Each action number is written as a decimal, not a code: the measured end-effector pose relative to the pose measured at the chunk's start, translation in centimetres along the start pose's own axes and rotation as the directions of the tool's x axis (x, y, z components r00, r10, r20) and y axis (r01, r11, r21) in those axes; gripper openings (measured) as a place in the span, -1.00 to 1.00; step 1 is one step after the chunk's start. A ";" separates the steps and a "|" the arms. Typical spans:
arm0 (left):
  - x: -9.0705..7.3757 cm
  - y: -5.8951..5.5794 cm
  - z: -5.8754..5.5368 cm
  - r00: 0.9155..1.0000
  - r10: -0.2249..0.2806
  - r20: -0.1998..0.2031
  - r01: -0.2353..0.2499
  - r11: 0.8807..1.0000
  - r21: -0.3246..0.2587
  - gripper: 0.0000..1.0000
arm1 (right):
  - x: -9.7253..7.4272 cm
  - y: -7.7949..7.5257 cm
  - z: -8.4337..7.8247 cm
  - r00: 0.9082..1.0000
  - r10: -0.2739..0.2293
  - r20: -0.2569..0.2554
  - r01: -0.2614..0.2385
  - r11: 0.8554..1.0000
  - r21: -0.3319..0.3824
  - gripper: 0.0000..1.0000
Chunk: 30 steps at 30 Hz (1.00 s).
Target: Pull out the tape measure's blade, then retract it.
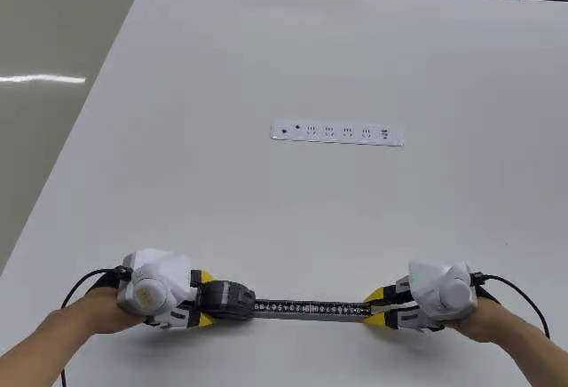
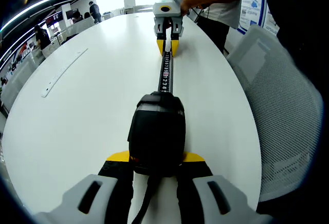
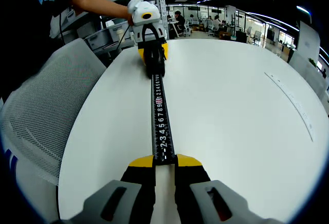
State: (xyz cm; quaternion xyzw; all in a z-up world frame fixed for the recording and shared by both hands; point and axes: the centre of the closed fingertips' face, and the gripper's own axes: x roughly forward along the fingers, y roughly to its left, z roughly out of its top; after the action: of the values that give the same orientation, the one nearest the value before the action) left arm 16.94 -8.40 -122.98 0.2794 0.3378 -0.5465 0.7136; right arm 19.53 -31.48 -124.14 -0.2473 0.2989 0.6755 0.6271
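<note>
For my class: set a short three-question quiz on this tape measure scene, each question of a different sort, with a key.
1. True or false: the blade is fully wound into the tape measure case.
2. The left gripper is shut on: A) the case B) the blade's tip C) nothing.
3. Fill in: the right gripper is shut on the blade's ___ end.
Key: 1 false; it stretches over the table between the two grippers. 2 A. 3 free.
</note>
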 end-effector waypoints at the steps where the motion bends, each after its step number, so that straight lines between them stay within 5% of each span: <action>1: 0.0 0.0 0.0 1.000 0.000 0.000 0.000 1.000 0.000 -0.44 | -0.1 0.0 0.0 1.000 -0.001 0.000 0.001 1.000 0.000 -0.78; 30: 0.0 0.0 0.1 1.000 -0.005 0.004 0.005 1.000 -0.002 -0.43 | -1.5 -0.2 -1.7 1.000 -0.009 -0.020 0.010 1.000 0.020 -0.78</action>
State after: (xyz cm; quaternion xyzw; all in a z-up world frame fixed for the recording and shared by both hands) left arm 16.97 -8.48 -122.94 0.2769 0.3376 -0.5486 0.7130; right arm 19.76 -33.73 -124.24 -0.2489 0.3107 0.6670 0.6298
